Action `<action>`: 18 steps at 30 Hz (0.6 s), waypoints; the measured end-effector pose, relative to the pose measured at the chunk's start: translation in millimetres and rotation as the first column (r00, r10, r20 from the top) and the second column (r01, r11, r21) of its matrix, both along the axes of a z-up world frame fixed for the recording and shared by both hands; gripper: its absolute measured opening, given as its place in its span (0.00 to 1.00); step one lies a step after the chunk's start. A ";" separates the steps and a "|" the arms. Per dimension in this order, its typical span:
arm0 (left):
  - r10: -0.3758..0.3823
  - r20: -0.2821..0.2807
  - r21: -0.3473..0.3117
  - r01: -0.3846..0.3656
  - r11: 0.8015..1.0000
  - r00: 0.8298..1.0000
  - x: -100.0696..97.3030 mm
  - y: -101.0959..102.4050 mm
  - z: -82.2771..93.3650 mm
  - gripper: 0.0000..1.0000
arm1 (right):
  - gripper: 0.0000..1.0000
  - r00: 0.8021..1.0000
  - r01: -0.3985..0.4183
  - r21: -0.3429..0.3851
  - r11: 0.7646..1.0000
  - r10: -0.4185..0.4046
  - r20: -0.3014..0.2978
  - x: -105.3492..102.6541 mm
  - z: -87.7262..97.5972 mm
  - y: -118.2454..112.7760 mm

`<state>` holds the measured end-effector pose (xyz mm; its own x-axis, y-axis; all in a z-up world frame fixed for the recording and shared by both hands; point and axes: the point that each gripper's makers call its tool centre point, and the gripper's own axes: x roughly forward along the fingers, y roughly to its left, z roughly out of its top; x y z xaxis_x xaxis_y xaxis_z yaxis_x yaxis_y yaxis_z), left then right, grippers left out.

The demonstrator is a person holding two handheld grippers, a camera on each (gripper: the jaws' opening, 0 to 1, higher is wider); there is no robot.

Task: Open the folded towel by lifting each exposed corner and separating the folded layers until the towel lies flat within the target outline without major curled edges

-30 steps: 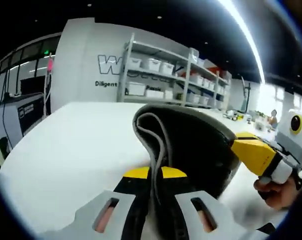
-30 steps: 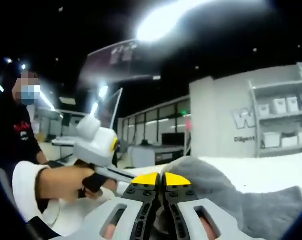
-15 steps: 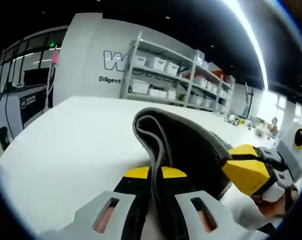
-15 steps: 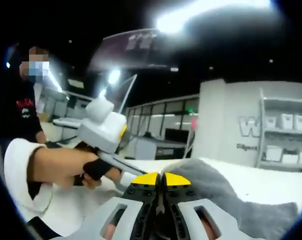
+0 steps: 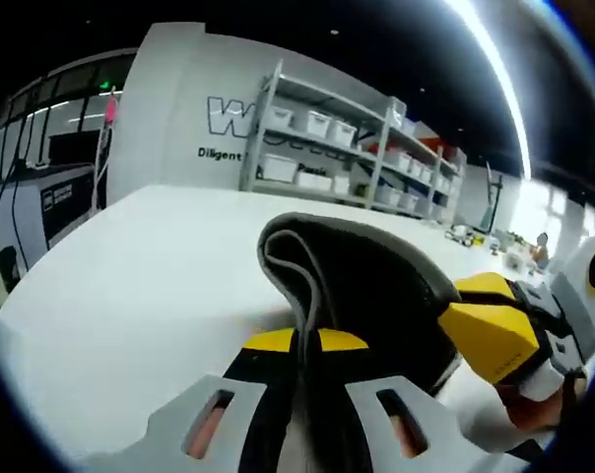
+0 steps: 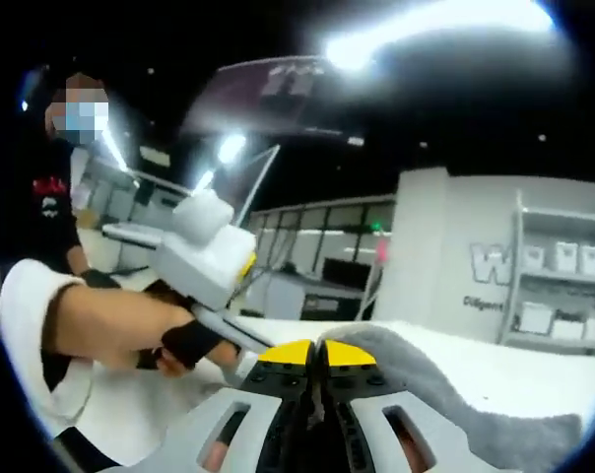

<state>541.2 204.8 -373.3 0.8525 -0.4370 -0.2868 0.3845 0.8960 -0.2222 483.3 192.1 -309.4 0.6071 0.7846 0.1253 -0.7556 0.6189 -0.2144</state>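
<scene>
Here we see both grippers, left gripper and right gripper, clamped on the grey towel; white bins' contents on the shelves are indiscernible.

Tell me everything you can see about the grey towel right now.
The grey towel looks soft and thick, with a stitched hem. It is lifted above the white table, bowed into an arch with its folded layers pinched together. The left gripper clamps one edge; the right gripper clamps another part, and the cloth drapes away to the right.

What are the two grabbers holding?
Both hold the grey towel: the left gripper pinches its folded edge, the right gripper pinches another edge.
</scene>
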 end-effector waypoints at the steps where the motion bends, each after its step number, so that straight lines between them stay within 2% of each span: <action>1: 0.000 0.000 0.002 0.000 1.000 1.000 0.0 -0.2 -0.1 0.06 | 0.00 1.000 -0.003 0.013 1.000 0.003 -0.004 0.7 0.9 -0.2; 3: 0.000 0.004 0.011 0.000 1.000 1.000 0.0 -0.6 0.2 0.06 | 0.00 1.000 -0.004 0.015 1.000 0.004 -0.009 1.2 0.4 1.2; 9: 0.004 0.004 0.020 -0.004 1.000 1.000 2.1 2.5 0.1 0.07 | 0.00 1.000 -0.008 -0.063 0.998 0.009 0.009 0.2 -10.3 7.8; 11: 0.006 0.004 0.026 -0.006 1.000 1.000 5.1 5.7 -0.2 0.07 | 0.01 0.999 -0.031 -0.062 0.998 0.030 -0.012 -0.6 -11.1 7.2; 14: 0.009 0.006 0.031 -0.009 0.999 1.000 5.4 7.5 -0.9 0.07 | 0.05 0.999 -0.034 -0.045 0.998 0.034 -0.008 -0.7 -4.3 -2.6; 15: 0.013 0.004 0.033 -0.013 0.999 1.000 5.8 9.5 -1.7 0.07 | 0.07 0.999 -0.051 -0.066 0.997 0.050 -0.011 -2.3 -4.8 -7.7; 16: 0.016 0.002 0.029 -0.016 0.999 1.000 6.1 10.9 -2.4 0.07 | 0.08 0.998 -0.060 -0.127 0.990 0.062 0.016 -2.9 -8.3 -14.4; 18: 0.017 -0.001 0.024 -0.017 1.000 1.000 6.0 10.3 -3.0 0.07 | 0.08 0.997 -0.058 -0.194 0.979 0.067 0.038 -0.1 -14.9 -22.7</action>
<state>547.2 215.1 -376.3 0.8593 -0.4154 -0.2985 0.3688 0.9075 -0.2012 483.2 169.4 -324.3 0.5532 0.8330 -0.0063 -0.7789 0.5146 -0.3585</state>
